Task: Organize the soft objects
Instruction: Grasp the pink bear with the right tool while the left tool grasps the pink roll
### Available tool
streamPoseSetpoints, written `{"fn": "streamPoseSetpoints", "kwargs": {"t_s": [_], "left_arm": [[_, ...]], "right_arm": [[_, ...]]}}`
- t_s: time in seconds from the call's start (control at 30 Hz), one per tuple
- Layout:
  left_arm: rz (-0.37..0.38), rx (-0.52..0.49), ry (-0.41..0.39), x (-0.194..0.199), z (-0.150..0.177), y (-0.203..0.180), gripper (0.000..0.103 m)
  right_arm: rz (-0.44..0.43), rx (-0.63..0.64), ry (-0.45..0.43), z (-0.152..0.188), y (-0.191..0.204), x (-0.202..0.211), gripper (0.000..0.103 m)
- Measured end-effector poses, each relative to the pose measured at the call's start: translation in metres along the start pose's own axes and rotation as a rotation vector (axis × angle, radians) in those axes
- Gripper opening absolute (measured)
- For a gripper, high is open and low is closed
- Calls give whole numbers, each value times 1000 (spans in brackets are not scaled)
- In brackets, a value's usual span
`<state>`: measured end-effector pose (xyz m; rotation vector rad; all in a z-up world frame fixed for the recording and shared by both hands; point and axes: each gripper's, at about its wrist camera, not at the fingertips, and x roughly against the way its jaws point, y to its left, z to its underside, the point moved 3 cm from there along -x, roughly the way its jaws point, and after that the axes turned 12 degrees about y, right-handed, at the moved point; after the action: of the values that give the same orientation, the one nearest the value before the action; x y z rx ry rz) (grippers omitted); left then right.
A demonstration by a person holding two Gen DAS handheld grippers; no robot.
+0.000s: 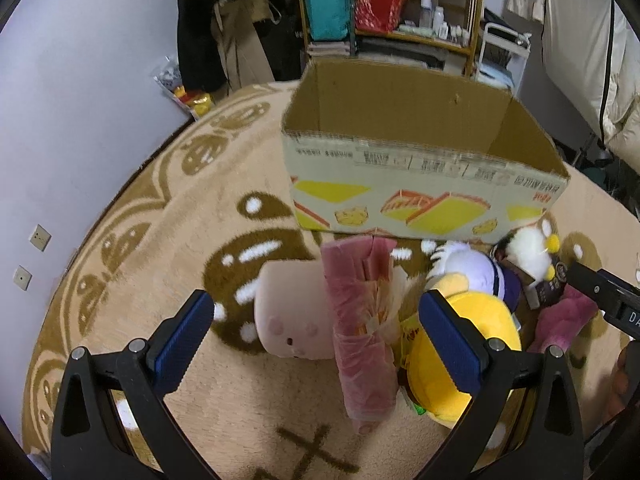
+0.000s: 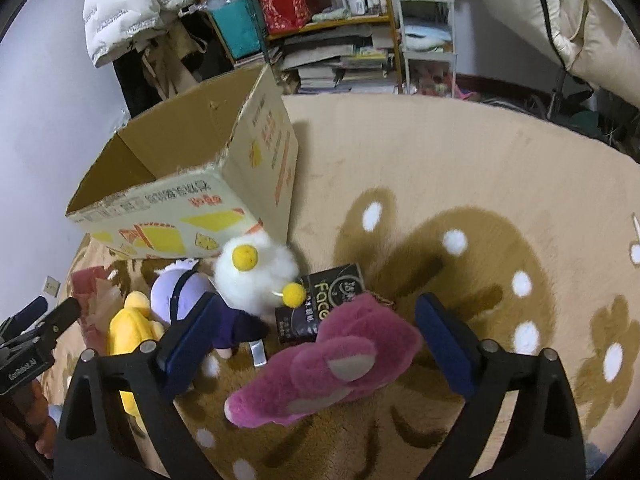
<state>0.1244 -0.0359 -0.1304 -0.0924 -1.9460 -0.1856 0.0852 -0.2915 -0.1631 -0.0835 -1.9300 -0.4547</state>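
Open cardboard box [image 1: 420,176] upright on rug, interior appears empty. Just before it, a row of soft items: pale pink pillow plush [image 1: 292,316], pink wrapped pack [image 1: 360,328], yellow plush [image 1: 472,344], white pom-pom plush [image 2: 256,276], magenta plush [image 2: 340,364] on its side.

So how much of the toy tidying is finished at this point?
Nothing looks done: what shows of the inside of the cardboard box is empty. In hand: nothing; both claws are open, the left claw over the pink pillow toy, the right claw over the magenta plush. Left on the rug: those, the yellow plush and the white fluffy toy.
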Motion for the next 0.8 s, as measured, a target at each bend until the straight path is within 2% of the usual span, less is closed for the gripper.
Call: {"fn": "streamPoseSetpoints", "kwargs": {"t_s": [0.1, 0.2, 0.4, 0.5, 0.77, 0.8], "left_arm": [[13, -11, 29, -9, 2, -3, 100], [33, -27, 59, -17, 4, -7, 90], [26, -36, 82, -23, 7, -11, 81], [27, -29, 84, -22, 8, -10, 76], [25, -26, 40, -14, 5, -7, 76], [24, -32, 30, -13, 5, -7, 71]], "right_arm": [[15, 10, 20, 0, 1, -6, 99], [22, 11, 30, 0, 2, -8, 99], [19, -11, 49, -1, -3, -11, 98], [17, -24, 54, 0, -5, -11, 91], [19, -42, 122, 6, -12, -21, 78], [17, -45, 136, 7, -13, -23, 76]]}}
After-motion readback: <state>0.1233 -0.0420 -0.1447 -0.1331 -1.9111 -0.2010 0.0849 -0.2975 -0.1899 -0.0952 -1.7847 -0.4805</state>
